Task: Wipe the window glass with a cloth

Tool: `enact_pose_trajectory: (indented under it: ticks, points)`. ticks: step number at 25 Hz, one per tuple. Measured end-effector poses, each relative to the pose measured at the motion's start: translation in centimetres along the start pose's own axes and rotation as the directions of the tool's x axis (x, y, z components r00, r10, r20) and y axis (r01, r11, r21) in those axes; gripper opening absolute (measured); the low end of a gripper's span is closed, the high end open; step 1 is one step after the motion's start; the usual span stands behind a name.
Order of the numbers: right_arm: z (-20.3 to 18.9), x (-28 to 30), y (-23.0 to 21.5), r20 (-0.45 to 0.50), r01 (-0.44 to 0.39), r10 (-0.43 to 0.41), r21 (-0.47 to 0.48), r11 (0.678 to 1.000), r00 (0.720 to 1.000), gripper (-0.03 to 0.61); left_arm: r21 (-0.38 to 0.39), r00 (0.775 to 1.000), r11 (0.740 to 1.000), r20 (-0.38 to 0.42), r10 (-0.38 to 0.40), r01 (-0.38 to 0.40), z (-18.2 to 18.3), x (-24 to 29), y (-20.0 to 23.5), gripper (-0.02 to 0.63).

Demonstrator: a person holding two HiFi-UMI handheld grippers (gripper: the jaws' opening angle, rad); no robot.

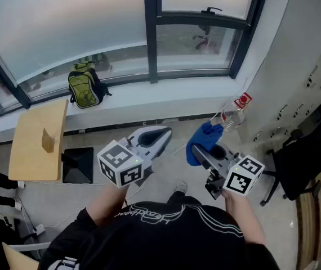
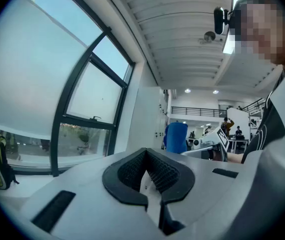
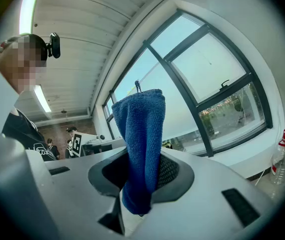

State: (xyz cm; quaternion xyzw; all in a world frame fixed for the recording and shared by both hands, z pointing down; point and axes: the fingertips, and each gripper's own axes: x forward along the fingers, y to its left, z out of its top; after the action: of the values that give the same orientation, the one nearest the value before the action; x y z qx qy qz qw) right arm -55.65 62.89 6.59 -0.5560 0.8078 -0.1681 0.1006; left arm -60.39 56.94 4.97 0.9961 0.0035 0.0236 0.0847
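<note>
Cloth clamped in right gripper, window glass not yet touched.
Head view: right gripper (image 1: 205,152) sits low in front of the person's body, angled up and left toward the window glass (image 1: 65,21), with the blue cloth (image 1: 201,142) bunched at its tip, well apart from the pane; left gripper (image 1: 159,134) is held beside it at about the same height. Left gripper view: jaws closed together, nothing between them, pointing at the window frame. Right gripper view: jaws pinched on the lower end of the cloth, the rest standing up loose above them. Judgement: raise the right arm, press the free cloth flat on the glass and sweep in overlapping strokes; keep the hard jaws off the pane and clear of the plastic bottle (image 1: 232,114) by the sill.
</note>
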Motion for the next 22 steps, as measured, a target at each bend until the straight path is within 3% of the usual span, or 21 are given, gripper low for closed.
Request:
enact_pose_trajectory:
  ticks: [14, 22]
  points:
    - [-0.4, 2.6, -0.1, -0.024, -0.053, 0.054, 0.04, 0.998, 0.998, 0.094, -0.02, 0.998, 0.998, 0.029, 0.055, -0.055, -0.1, -2.6, 2.7, 0.005]
    - [-1.3, 5.2, -2.1, -0.061, -0.096, 0.099, 0.057, 0.994, 0.993, 0.094, -0.034, 0.998, 0.998, 0.008, 0.059, -0.059, -1.4, -1.3, 4.3, 0.005]
